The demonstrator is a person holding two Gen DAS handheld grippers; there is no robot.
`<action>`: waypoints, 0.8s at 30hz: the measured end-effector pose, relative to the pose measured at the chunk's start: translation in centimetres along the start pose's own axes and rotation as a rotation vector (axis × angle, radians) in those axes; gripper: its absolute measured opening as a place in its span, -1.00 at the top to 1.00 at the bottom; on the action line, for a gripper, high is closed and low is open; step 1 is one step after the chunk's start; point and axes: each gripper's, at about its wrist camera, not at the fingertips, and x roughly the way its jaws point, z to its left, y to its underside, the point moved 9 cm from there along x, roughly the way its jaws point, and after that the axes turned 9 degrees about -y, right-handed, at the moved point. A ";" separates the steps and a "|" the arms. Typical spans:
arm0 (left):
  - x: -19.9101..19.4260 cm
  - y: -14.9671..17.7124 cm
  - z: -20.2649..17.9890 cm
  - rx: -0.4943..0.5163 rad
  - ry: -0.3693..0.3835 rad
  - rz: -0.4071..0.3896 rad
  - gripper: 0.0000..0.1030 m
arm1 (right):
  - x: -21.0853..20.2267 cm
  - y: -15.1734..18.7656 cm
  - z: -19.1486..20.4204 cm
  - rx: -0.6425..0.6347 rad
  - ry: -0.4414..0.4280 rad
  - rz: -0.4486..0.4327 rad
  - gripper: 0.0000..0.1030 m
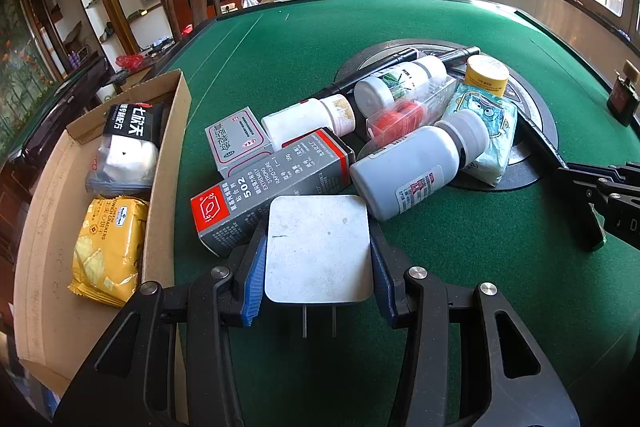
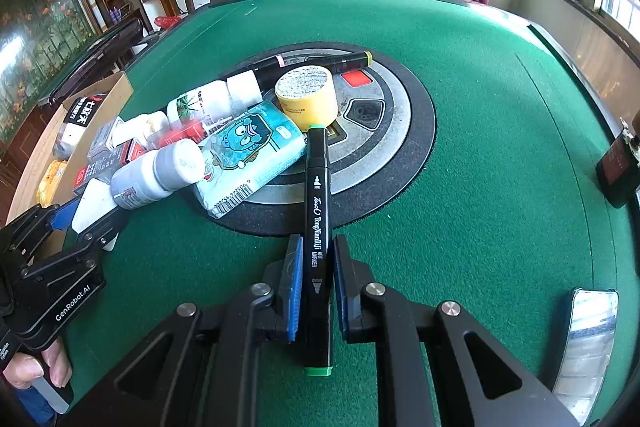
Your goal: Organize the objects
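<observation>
- Left wrist view: the cardboard box [image 1: 168,163] at the left of the green table [image 1: 440,267] holds two soft snack packs, a yellow cracker packet [image 1: 108,251] and a black-and-white pouch [image 1: 128,143]; both probably crush easily.
- Three white plastic bottles, the nearest [image 1: 416,167], look light, stiff and slippery; grip across the body.
- One white charger plug [image 1: 318,249], rigid and light, sits clamped by its flat sides in the left gripper [image 1: 316,267], near the pile.
- Three art markers: the right gripper [image 2: 314,287] pinches one green-capped marker [image 2: 318,227] mid-barrel; two lie far behind.
</observation>
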 end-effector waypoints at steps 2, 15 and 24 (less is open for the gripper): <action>0.0 0.0 0.0 -0.002 0.003 0.001 0.12 | 0.0 0.0 0.0 0.003 -0.004 -0.002 0.74; 0.0 0.0 -0.2 -0.005 0.006 0.002 0.12 | 0.1 0.0 0.0 0.020 -0.013 -0.009 0.74; 0.0 0.0 -0.2 -0.005 0.006 0.001 0.13 | 0.1 0.1 -0.1 0.030 -0.014 -0.009 0.74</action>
